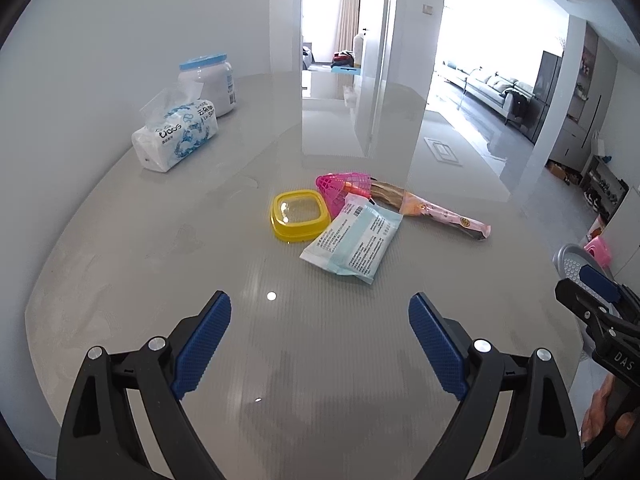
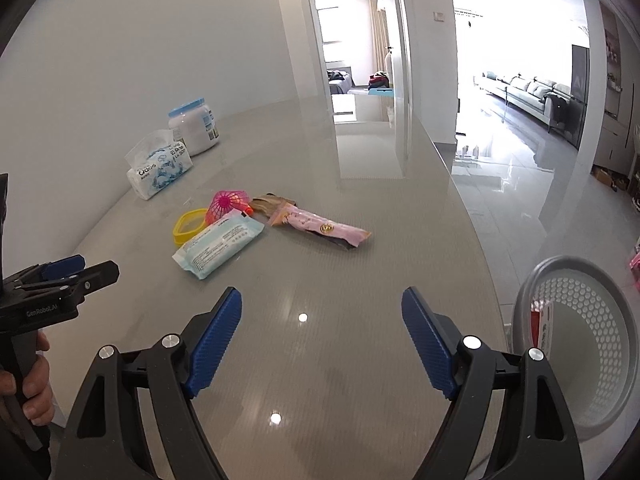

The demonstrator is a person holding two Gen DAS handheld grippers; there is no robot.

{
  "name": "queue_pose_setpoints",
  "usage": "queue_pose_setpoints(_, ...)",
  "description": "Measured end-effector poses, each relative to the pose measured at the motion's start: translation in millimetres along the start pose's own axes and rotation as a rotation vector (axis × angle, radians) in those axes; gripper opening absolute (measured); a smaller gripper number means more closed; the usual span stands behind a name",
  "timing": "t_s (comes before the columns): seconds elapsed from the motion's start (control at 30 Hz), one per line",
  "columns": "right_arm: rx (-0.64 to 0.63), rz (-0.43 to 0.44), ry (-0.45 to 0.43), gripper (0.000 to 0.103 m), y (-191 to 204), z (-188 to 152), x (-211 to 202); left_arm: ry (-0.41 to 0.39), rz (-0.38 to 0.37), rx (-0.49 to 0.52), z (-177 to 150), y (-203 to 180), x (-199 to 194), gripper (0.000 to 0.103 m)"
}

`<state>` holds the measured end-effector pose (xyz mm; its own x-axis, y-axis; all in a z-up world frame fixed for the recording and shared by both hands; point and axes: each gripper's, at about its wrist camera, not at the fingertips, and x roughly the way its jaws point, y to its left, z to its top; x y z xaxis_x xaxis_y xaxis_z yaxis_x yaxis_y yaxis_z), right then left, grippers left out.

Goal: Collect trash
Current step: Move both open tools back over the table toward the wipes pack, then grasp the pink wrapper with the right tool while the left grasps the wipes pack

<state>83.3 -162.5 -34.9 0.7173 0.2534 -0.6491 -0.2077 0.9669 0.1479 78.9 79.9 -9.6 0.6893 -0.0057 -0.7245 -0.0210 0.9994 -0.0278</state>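
Observation:
On the grey table [image 1: 120,264] lies a cluster of trash: a light-blue wipes packet [image 1: 352,240] [image 2: 218,246], a yellow lid [image 1: 299,216] [image 2: 188,226], a pink mesh cup [image 1: 340,188] [image 2: 228,202] and a pink wrapper with a brown end [image 1: 440,212] [image 2: 316,226]. My left gripper [image 1: 320,312] is open and empty, short of the packet. My right gripper [image 2: 322,306] is open and empty, nearer than the wrapper. A grey perforated bin [image 2: 580,340] stands at the table's right edge with a red-and-white item inside.
A tissue pack [image 1: 176,136] [image 2: 158,170] and a white jar with a blue lid [image 1: 212,84] [image 2: 194,126] stand at the far left by the wall. The table's right edge drops to a glossy floor [image 2: 520,184]. A pink stool [image 1: 598,250] is beyond the bin.

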Motion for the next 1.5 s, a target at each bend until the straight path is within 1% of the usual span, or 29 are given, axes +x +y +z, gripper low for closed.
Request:
queue_pose_setpoints(0.17,-0.050,-0.017,0.004,0.079,-0.7,17.5,21.4,0.001,0.000,-0.020,6.6,2.1,14.1,0.089)
queue_pose_setpoints(0.37,-0.122,-0.006,0.020,0.080,-5.3,39.2,54.5,-0.008,0.018,-0.037,15.3,1.7,37.7,0.089)
queue_pose_setpoints(0.47,-0.182,-0.007,0.053,0.080,-3.5,46.4,78.0,0.010,0.015,-0.050,16.9,1.3,50.4,0.089)
queue_pose_setpoints(0.6,-0.248,0.028,0.096,0.080,3.2,56.5,106.0,0.025,0.017,-0.052,17.6,0.0,63.0,0.089)
queue_pose_setpoints(0.73,-0.310,0.032,0.139,0.080,9.2,65.4,131.2,0.045,0.022,-0.057,17.7,0.9,73.5,0.089)
queue_pose_setpoints(0.87,-0.304,0.070,0.197,0.080,9.6,74.8,154.0,0.057,0.022,-0.061,17.3,2.8,80.1,0.089)
queue_pose_setpoints(0.97,-0.336,0.058,0.231,0.080,13.7,76.9,169.7,0.064,0.020,-0.060,17.1,2.4,83.2,0.089)
queue_pose_setpoints(1.03,-0.355,0.047,0.238,0.080,15.9,76.7,176.8,0.067,0.021,-0.057,16.6,2.1,84.4,0.089)
queue_pose_setpoints(1.23,-0.361,0.044,0.276,0.079,16.0,78.2,196.9,0.071,0.014,-0.054,19.2,-0.2,86.9,0.089)
queue_pose_setpoints(1.37,-0.363,0.067,0.293,0.063,16.7,77.8,202.0,0.070,0.010,-0.047,21.1,-1.7,88.8,0.089)
queue_pose_setpoints(1.4,-0.363,0.070,0.297,0.061,17.2,77.4,201.8,0.071,0.010,-0.044,21.3,-2.1,89.9,0.089)
queue_pose_setpoints(1.47,-0.365,0.090,0.300,0.048,18.3,76.9,200.7,0.075,0.008,-0.042,21.9,-2.8,92.5,0.089)
queue_pose_setpoints(1.5,-0.366,0.101,0.301,0.045,19.2,75.9,199.6,0.079,0.003,-0.042,21.9,-3.4,94.2,0.089)
